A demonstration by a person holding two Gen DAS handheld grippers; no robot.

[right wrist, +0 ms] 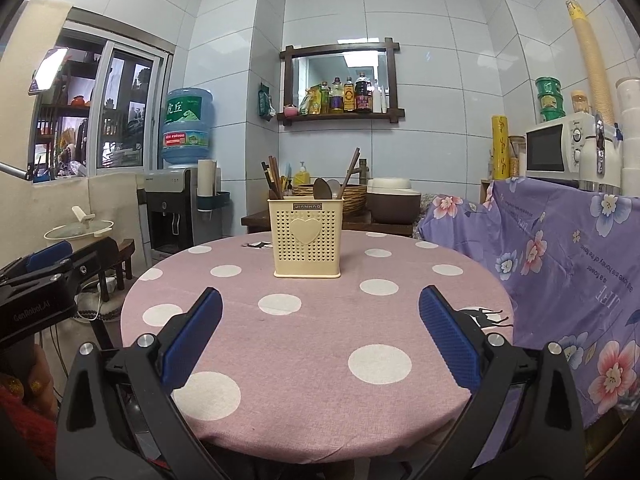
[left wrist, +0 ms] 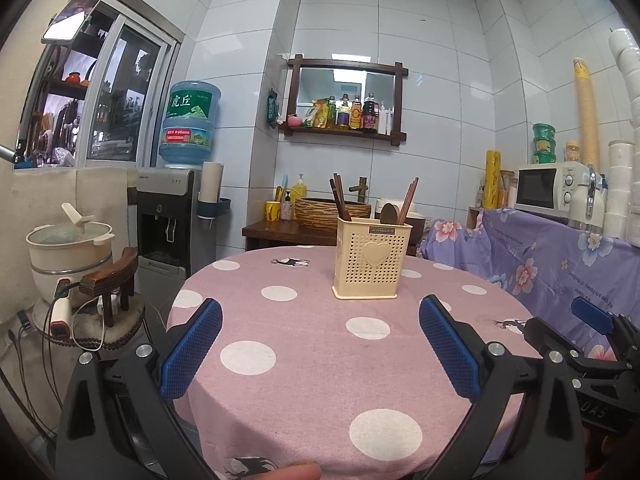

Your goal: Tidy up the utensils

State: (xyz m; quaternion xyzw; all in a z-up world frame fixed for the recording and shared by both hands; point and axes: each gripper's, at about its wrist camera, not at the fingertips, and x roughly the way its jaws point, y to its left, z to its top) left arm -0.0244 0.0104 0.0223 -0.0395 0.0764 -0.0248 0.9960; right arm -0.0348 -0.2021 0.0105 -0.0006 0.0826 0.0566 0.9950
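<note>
Both the left hand-held gripper [left wrist: 320,344] and the right hand-held gripper [right wrist: 320,340] are spread wide and hold nothing, near the front edge of the round counter [right wrist: 320,360]. The utensil holder [right wrist: 307,237], a square cream plastic box with perforated walls, stands upright toward the counter's far side, loaded with slim wooden chopsticks [right wrist: 273,178] and smooth spoons [right wrist: 322,190]. If a utensil must be rearranged, close on one handle above the rim and lift vertically so the light holder does not tip on the cloth.

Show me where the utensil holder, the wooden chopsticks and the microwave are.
utensil holder [right wrist: 307,240], right wrist view, on the heart on its front wall.
wooden chopsticks [right wrist: 274,178], right wrist view, on the shafts sticking out at the left.
microwave [left wrist: 542,193], left wrist view, on its door.
</note>
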